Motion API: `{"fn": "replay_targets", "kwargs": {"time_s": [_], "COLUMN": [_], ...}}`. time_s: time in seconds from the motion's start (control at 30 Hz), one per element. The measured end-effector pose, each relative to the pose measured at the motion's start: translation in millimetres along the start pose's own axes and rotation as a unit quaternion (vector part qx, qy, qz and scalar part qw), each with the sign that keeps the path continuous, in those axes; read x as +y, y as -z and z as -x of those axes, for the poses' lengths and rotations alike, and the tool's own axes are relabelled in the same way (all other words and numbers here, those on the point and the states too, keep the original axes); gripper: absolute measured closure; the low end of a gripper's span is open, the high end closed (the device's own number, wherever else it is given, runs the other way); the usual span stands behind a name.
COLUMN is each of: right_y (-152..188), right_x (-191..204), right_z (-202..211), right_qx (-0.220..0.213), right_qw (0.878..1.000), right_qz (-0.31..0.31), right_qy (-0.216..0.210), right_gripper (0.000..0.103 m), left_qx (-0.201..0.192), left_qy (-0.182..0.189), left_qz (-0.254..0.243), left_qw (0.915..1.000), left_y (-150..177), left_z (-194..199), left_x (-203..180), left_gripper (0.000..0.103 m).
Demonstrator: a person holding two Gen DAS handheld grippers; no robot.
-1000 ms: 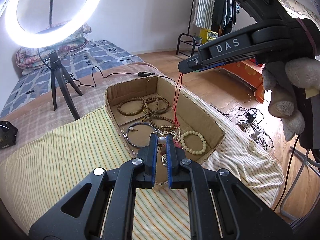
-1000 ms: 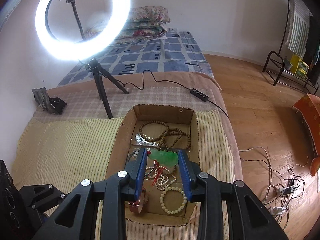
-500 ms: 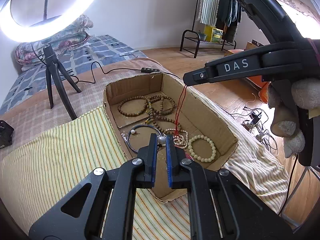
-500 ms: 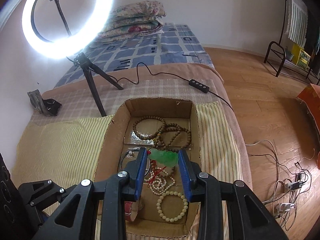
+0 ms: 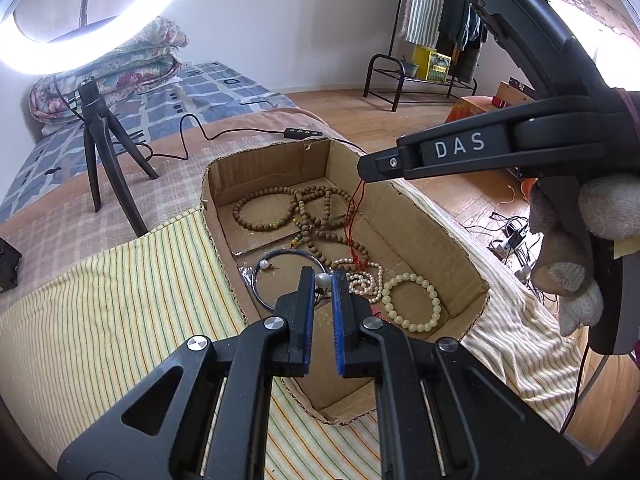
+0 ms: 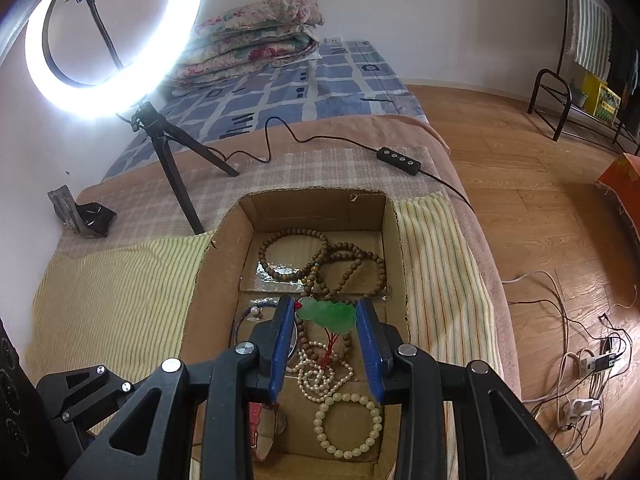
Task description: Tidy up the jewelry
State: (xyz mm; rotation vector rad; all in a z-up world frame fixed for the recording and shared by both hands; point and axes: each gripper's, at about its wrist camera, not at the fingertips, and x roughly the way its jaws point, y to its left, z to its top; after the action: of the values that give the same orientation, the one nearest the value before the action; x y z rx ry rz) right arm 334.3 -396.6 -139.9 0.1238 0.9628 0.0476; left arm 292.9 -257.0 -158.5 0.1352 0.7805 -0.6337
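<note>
Both views are bright and sharp. The ring light (image 6: pixel 108 32) at the upper left is blown out to white and throws glare on the wall (image 6: pixel 400 8). Daylight also comes from the upper right. Fisheye bends the edges, and the corners are black.

Ring light (image 5: pixel 80 32) cut off above.

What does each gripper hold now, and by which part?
The right gripper holds the green pendant by its two ends, its red cord hanging below. The left gripper pinches a pearl at its fingertips.
</note>
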Motion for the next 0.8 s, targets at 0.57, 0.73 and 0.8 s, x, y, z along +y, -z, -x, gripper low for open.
{"fn": "replay_targets", "kwargs": {"time_s": [0.57, 0.73, 0.8], "right_y": [-1.8, -2.4, -2.1], "right_x": [2.6, 3.8, 4.7], "right_z": [-0.7, 2.6, 3.9], "right_qx": [-0.011, -0.017, -0.021], "right_qw": [1.000, 1.000, 1.000], "right_qz": [-0.008, -0.007, -0.009], "right_qy": [0.009, 0.017, 0.018], "right_gripper": [0.042, 0.027, 0.026], "left_qx": [-0.004, -0.021, -0.022], "left_qy": [-0.001, -0.007, -0.007], "left_qz": [-0.003, -0.003, -0.002], "left_qw": [1.0000, 0.9998, 0.9997], "left_y": [0.3, -0.8, -1.0], "left_z": [1.6, 10.7, 12.7], "left_x": [-1.0, -1.8, -1.6], "left_gripper": [0.050, 0.039, 0.039]}}
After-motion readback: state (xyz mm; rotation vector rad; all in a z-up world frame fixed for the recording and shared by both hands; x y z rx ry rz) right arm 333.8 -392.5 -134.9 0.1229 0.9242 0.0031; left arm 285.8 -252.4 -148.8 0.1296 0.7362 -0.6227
